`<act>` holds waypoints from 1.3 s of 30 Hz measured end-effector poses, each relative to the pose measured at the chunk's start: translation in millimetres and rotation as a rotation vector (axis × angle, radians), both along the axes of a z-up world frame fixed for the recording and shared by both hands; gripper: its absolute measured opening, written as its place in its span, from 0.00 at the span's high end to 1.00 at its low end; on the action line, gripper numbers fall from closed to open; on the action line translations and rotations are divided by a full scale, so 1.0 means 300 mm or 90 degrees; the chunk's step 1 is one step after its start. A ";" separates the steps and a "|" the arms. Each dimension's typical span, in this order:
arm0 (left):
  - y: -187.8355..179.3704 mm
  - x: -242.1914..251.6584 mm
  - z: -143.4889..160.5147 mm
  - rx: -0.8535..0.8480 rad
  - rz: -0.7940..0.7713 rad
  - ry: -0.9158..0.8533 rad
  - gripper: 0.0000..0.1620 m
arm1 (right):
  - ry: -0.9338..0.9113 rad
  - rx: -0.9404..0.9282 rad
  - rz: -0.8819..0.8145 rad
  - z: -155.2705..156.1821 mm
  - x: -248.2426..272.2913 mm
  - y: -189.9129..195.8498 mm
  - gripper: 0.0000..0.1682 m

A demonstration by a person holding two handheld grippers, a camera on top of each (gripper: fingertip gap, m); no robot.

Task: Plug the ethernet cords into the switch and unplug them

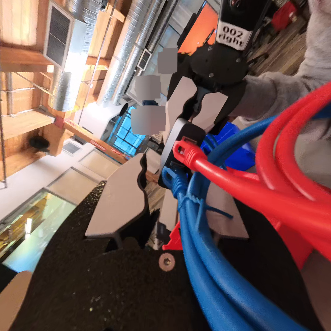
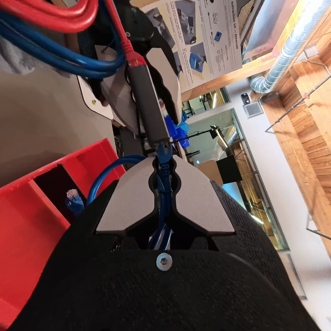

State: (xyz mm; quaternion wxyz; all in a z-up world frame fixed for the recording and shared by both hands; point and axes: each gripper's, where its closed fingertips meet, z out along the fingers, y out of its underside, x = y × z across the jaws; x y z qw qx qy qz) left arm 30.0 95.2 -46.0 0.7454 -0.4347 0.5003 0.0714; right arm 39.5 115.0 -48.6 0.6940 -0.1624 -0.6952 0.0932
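Adapter between both grippers' fingers; two cable plugs in adapter, side by side.

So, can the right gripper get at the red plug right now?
Probably not: right gripper is shut on the blue cable, and the red plug sits at the far end of the hub.

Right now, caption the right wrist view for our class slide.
The hand-held gripper clamps a blue ribbed network cable beside a flat dark-grey adapter box, red plastic bin at left.
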 end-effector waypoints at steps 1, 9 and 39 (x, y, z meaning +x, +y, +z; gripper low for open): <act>0.003 -0.004 0.005 0.016 0.017 0.006 0.72 | 0.001 0.006 -0.005 0.001 0.002 0.001 0.94; 0.000 -0.011 0.016 0.060 0.068 0.047 0.55 | -0.004 0.003 -0.008 -0.002 0.001 0.002 0.94; 0.016 -0.055 -0.001 -0.131 -0.325 -0.303 0.89 | 0.040 -0.328 0.128 0.079 0.009 0.000 0.77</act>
